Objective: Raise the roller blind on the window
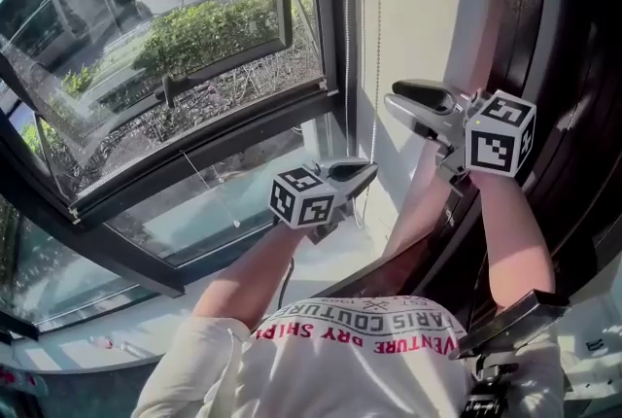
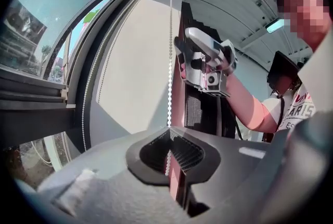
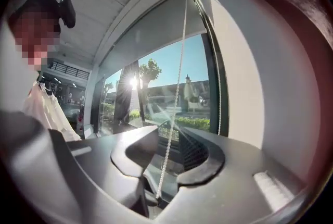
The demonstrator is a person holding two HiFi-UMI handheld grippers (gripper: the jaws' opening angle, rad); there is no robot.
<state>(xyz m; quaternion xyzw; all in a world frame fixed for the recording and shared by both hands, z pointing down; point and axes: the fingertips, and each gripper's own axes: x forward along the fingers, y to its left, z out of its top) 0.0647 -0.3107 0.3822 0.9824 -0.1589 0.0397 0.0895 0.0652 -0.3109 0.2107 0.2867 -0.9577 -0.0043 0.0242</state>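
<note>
Chain (image 2: 169, 61) hangs vertical, clamped low by left tongs (image 2: 169, 154).

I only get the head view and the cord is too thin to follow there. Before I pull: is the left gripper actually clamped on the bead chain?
Observer: Yes. The left gripper view shows the left gripper shut on the bead chain, which runs straight up from between its pads.
Operator: And the right one?
Observer: The right gripper is open. A strand of the chain hangs between its jaws, and neither pad presses on it.
Operator: How much blind is left to raise?
Observer: In the right gripper view the roller blind covers only the upper part of the window; the glass below it is bare, with sky and trees showing.
</note>
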